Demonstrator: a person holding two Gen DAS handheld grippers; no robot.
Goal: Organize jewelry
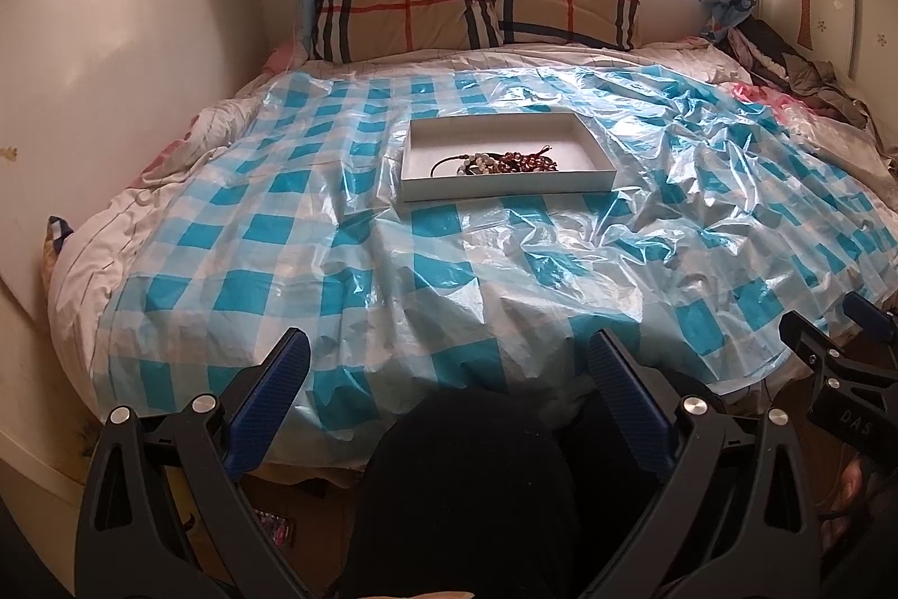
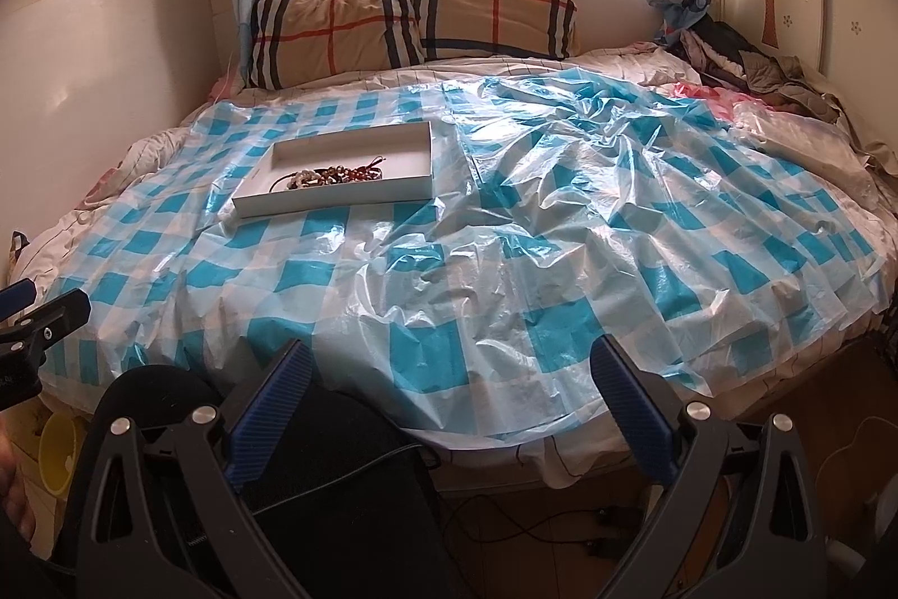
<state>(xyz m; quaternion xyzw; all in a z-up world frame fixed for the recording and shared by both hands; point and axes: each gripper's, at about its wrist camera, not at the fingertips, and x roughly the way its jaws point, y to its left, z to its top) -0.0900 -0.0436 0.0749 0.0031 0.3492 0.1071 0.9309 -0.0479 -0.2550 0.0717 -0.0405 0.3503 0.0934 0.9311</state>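
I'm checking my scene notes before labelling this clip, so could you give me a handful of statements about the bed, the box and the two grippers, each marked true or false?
1. The jewelry lies in a heap inside the white box. True.
2. The box stands on the bare floor. False: it rests on the blue checked plastic sheet spread over the bed.
3. The left gripper is shut on a bracelet. False: its jaws stand apart and hold nothing.
4. The right gripper is open and held back near the foot of the bed, away from the box. True.
5. Two plaid pillows lie below the window. True.
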